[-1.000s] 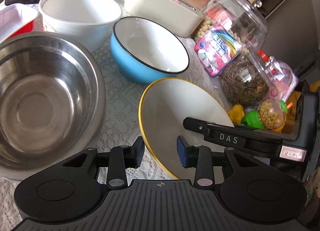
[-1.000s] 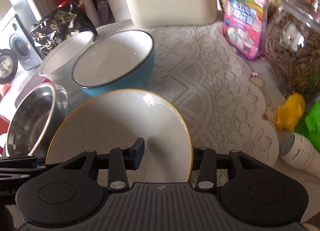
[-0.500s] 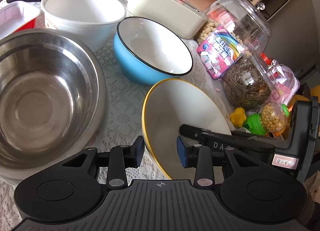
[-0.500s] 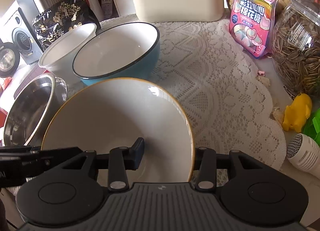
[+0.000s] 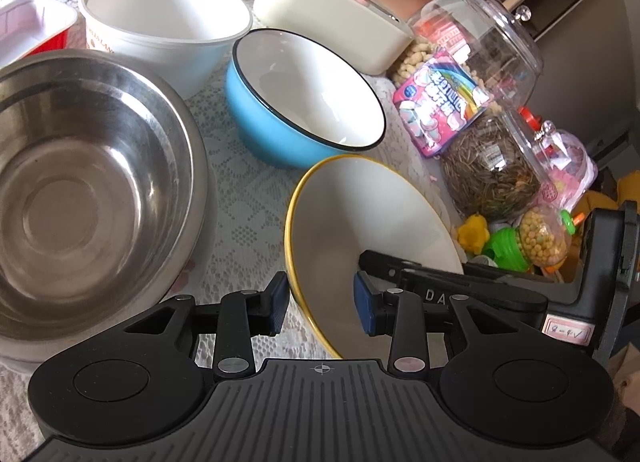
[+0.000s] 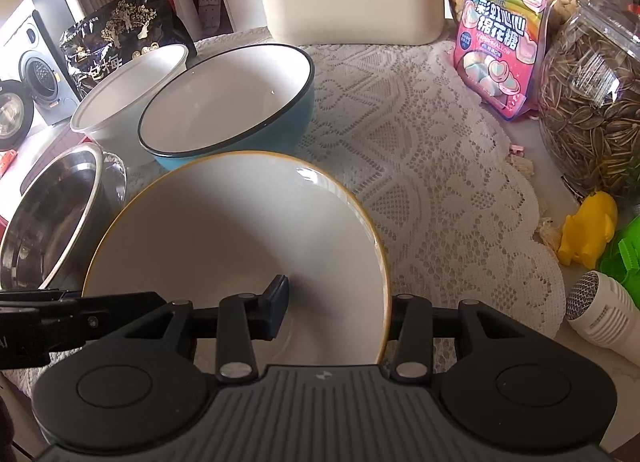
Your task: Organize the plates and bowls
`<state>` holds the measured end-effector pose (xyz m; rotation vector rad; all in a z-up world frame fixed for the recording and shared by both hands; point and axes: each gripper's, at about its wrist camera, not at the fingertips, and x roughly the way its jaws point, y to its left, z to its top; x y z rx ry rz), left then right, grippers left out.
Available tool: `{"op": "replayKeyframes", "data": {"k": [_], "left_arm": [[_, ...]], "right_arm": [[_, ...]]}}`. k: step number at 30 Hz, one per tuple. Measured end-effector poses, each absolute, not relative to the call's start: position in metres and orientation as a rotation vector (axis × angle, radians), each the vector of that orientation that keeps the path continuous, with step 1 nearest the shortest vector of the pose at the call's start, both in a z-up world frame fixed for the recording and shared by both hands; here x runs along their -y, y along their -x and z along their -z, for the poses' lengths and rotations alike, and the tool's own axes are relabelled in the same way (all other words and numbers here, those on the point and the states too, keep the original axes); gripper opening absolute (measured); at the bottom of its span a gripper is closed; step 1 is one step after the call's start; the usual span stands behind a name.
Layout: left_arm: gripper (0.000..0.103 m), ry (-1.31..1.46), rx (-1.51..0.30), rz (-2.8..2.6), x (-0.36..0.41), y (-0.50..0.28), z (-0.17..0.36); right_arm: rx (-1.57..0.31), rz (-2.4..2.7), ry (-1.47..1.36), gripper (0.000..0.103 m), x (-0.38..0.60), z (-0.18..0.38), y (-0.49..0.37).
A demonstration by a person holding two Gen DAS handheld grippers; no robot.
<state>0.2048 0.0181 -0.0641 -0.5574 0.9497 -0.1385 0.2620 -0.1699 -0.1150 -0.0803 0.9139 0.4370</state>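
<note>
A white bowl with a yellow rim (image 5: 360, 221) (image 6: 240, 238) is tilted above the lace cloth. My left gripper (image 5: 320, 302) straddles its near-left rim, one finger outside and one inside, with a gap still showing. My right gripper (image 6: 336, 310) straddles its right rim, the right finger hidden behind the wall. A blue bowl (image 5: 304, 101) (image 6: 232, 101) stands just behind it. A large steel bowl (image 5: 80, 189) (image 6: 52, 213) is at the left. A white tub (image 5: 160, 21) (image 6: 128, 89) stands behind.
A cream box (image 5: 332, 13) (image 6: 352, 5) stands at the back. Snack jars (image 5: 488, 177) (image 6: 592, 101), a pink marshmallow bag (image 5: 440, 101) (image 6: 500, 49) and small toys (image 6: 588, 225) crowd the right side. A black snack bag (image 6: 120, 33) is at the back left.
The yellow-rimmed bowl and both grippers have shifted slightly; the bowl has tipped up a little more. The other bowls have not moved.
</note>
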Motion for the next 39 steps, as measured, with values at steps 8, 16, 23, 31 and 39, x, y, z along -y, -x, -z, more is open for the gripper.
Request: {"op": "replayKeyframes", "data": {"k": [8,16,23,31,39], "left_arm": [[0.039,0.476,-0.895,0.087,-0.014,-0.194,0.045],[0.039,0.547,-0.796,0.092,-0.028,-0.183,0.024],[0.039,0.609,-0.773,0.086,-0.044,-0.186,0.021],[0.038,0.726,-0.735,-0.03,-0.095,-0.209,0.019],[0.039,0.644,-0.808,-0.033,-0.095,-0.274,0.025]], "right_arm": [[-0.875,-0.426,0.08,0.041,0.175,0.103,-0.254],[-0.858,-0.425,0.079,0.041,0.177,0.098,-0.25],[-0.825,-0.415,0.112,0.041,0.171,0.087,-0.25],[-0.761,-0.42,0.154,0.042,0.165,0.061,-0.259],[-0.8,-0.441,0.088,0.048,0.159,0.038,-0.304]]}}
